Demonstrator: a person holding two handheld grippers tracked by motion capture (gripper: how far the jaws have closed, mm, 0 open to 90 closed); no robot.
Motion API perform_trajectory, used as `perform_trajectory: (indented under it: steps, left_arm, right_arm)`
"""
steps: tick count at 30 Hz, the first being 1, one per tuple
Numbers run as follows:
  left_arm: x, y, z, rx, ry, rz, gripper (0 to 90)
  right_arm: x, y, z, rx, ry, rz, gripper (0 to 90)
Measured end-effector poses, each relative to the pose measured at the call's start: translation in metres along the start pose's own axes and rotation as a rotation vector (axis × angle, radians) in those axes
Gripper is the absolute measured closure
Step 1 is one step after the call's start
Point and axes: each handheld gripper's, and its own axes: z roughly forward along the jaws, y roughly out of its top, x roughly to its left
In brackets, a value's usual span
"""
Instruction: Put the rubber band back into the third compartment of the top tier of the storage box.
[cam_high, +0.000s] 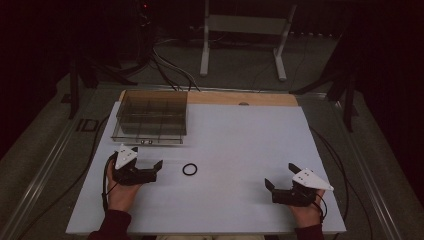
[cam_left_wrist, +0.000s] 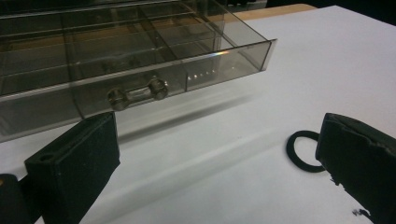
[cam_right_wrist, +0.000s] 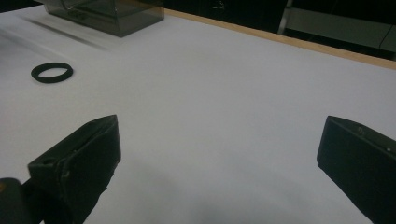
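Observation:
A small black ring (cam_high: 189, 169) lies flat on the white table top (cam_high: 235, 140), a little left of the middle. A clear smoky plastic drawer tray (cam_high: 150, 117) with several empty compartments stands at the back left; its front handle (cam_left_wrist: 137, 94) faces me. My left gripper (cam_high: 147, 158) rests near the front left, open, with nothing between its jaws; the black ring (cam_left_wrist: 302, 151) lies just beside its right jaw. My right gripper (cam_high: 282, 176) sits at the front right, open and empty, with the black ring (cam_right_wrist: 52, 73) far off to its left.
A bare wooden strip (cam_high: 250, 98) runs along the table's far edge. Beyond it stand a white frame's legs (cam_high: 205, 50) and cables on the floor. Dark stands flank both sides of the table.

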Motion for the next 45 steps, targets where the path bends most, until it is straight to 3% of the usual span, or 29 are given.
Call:
perform_trajectory:
  steps: [45]
  left_arm:
    - [-0.020, -0.002, 0.041, 0.075, -0.069, 0.019, 0.5]
  right_arm:
    - [0.001, 0.000, 0.000, -0.004, 0.002, -0.002, 0.2]
